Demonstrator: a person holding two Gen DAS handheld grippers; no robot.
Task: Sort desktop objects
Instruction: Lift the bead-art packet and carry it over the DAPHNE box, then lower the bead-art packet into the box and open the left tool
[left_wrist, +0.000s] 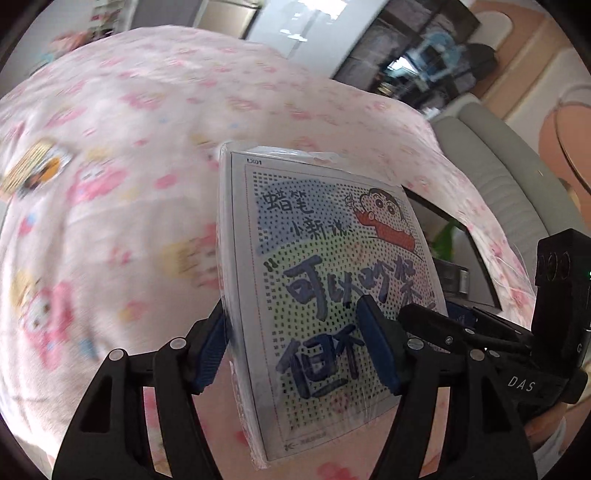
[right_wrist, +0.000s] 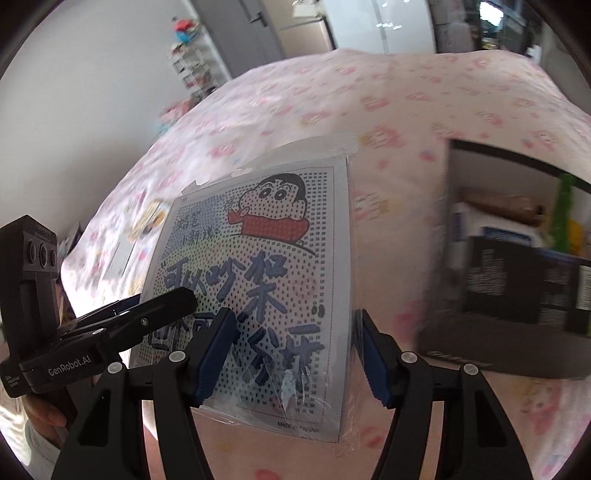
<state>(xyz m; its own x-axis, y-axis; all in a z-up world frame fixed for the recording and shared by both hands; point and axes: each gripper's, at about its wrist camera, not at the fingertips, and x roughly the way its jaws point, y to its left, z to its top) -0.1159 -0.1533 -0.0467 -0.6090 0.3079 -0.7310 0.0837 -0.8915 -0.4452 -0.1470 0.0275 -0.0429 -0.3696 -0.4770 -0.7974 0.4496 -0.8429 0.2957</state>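
Observation:
A flat, plastic-wrapped pack (left_wrist: 325, 236) printed with a cartoon boy and large handwritten characters is held up above a pink patterned cloth. My left gripper (left_wrist: 291, 306) is shut on its lower part, one blue pad behind the left edge and the other on the printed face. In the right wrist view the pack (right_wrist: 280, 258) lies between the fingers of my right gripper (right_wrist: 297, 314), which is shut on its lower right part. Each gripper shows in the other's view: the right gripper (left_wrist: 436, 317) at the pack's right edge, the left gripper (right_wrist: 173, 299) at its left edge.
The pink cartoon cloth (right_wrist: 406, 110) covers the whole surface. A dark open box (right_wrist: 517, 295) holding several items stands at the right, also seen behind the pack as the box (left_wrist: 443, 236). A yellow packet (left_wrist: 37, 166) and a white card (right_wrist: 120, 258) lie at the left. A grey chair (left_wrist: 491, 155) stands beyond.

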